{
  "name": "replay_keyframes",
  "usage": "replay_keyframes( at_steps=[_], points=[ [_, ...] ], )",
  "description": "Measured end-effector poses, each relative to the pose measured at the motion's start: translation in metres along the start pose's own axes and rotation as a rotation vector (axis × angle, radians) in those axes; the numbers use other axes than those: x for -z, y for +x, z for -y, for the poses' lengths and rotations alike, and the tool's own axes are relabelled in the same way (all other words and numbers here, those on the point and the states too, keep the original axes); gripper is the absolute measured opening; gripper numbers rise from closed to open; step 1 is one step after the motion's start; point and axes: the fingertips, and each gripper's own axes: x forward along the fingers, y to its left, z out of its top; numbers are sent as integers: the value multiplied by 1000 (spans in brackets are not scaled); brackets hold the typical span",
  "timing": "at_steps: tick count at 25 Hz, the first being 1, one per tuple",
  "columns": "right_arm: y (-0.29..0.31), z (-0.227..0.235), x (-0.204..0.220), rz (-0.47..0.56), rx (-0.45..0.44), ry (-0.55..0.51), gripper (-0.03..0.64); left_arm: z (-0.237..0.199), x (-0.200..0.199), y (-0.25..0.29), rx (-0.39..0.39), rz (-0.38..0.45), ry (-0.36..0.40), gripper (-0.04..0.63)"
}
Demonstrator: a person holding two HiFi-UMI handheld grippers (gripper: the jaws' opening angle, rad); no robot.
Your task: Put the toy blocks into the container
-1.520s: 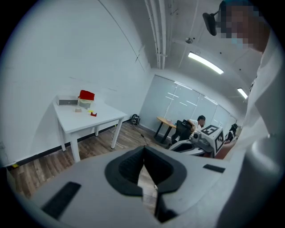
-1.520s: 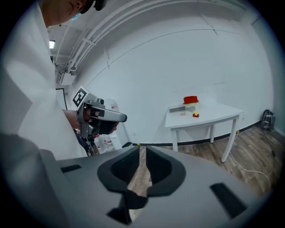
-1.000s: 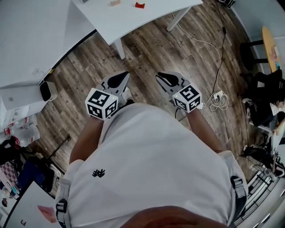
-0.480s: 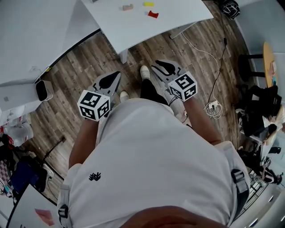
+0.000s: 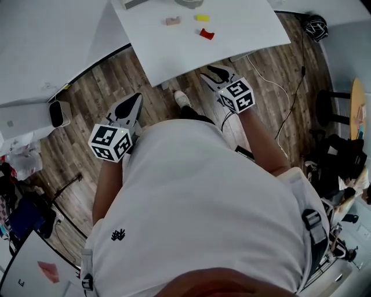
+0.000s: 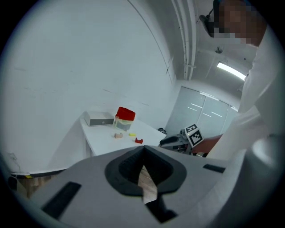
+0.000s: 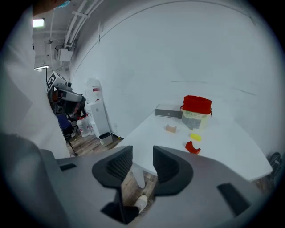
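container [image 5: 189, 3] partly beyond head view's top edge

Cool, even indoor light fills every view, and shadows are soft. The white table [image 5: 232, 35] looks almost washed out in the head view. A ceiling lamp [image 6: 231, 70] glows at the right in the left gripper view, a second ceiling lamp [image 7: 38, 22] at the left in the right one. Both gripper views are fisheye, with dark corners, bent edge lines and a soft, unfocused foreground
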Motion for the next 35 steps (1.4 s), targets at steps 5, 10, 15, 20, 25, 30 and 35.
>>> replay_keyframes(
  at_steps=[5,10,15,20,25,30,35],
  points=[
    [25,69,6,-31,0,-26,164,-9,-19,35,-61,-5,-5,6],
    [47,126,15,-65,-1,-42,175,-10,-37,63,-112,-2,-9,6],
    [71,163,25,-111,-20,-104,190,-11,-50,81,-165,-8,-20,6],
    [97,186,43,-171,-59,-154,203,-15,-54,93,-225,-13,-44,6],
    [116,196,56,-221,-111,-192,206,-19,-58,104,-279,-16,-64,6],
    [132,198,65,-255,-166,-222,201,-23,-61,110,-324,-8,-83,6],
    [137,193,67,-248,-190,-227,147,-29,-63,118,-335,-16,-82,6]
  ],
)
